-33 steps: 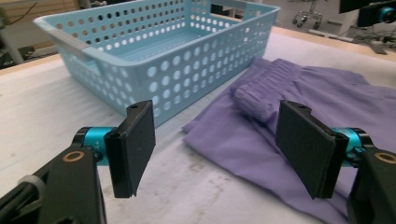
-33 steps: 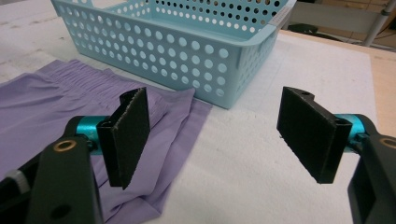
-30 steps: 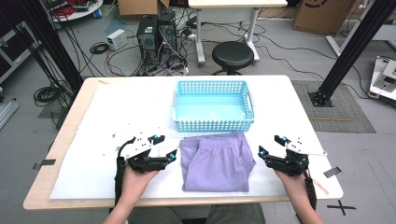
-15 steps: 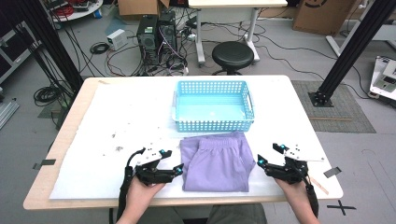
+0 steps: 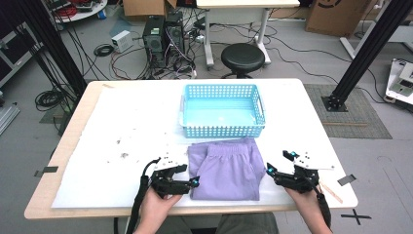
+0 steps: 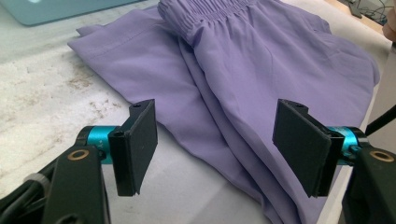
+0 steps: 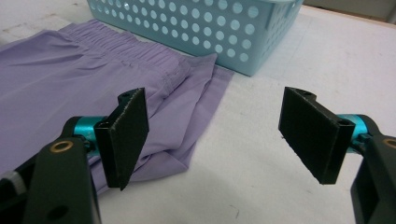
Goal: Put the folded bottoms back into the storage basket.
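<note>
While folded purple shorts [image 5: 227, 168] lie at table [image 5: 302, 117] centre, 6 o'clock of blue basket [image 5: 221, 110], left claw [image 5: 187, 176] at 9 and right claw [image 5: 277, 165] at 3 gape wide, empty.

A lab or workshop: beyond the pale wooden tabletop [image 5: 311, 97] stand black computer towers [image 5: 163, 36] amid tangled cables on a grey floor, a round black stool [image 5: 242, 56] beside them, and black metal frame posts [image 5: 370, 48] flanking it.
</note>
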Available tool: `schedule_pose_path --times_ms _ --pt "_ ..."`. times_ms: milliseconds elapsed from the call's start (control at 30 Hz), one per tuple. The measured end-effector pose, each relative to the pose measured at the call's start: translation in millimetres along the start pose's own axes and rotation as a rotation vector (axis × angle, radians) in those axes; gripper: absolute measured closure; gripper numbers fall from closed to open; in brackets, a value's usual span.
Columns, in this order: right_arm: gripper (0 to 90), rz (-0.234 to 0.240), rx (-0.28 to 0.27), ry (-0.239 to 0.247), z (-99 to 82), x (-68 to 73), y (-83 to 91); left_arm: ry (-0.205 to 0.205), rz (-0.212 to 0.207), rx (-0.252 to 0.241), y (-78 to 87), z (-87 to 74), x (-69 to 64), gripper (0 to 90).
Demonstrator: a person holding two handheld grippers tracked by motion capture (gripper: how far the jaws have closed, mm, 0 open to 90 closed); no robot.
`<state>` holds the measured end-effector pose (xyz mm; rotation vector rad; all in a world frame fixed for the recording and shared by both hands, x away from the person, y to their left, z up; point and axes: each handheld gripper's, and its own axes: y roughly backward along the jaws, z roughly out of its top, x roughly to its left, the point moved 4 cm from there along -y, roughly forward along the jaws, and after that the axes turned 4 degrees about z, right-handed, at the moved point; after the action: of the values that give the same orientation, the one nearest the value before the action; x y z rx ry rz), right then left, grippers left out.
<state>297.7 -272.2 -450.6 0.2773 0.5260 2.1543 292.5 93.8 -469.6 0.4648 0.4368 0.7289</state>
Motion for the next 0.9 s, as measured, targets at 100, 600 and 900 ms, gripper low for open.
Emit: schedule_pose_path --times_ms 100,600,900 --pt "25.0 0.001 0.007 0.001 -0.8 -0.3 -1.1 0.015 0.013 0.009 -2.2 -0.4 0.2 30.9" --pt "21.1 0.134 0.052 -0.098 1.3 19.2 -12.9 0.075 0.035 0.070 -11.3 2.1 6.3 35.3" --pt "19.2 0.147 0.197 -0.212 -7.5 28.2 -24.3 0.091 0.035 0.068 -13.1 2.9 5.2 35.1"
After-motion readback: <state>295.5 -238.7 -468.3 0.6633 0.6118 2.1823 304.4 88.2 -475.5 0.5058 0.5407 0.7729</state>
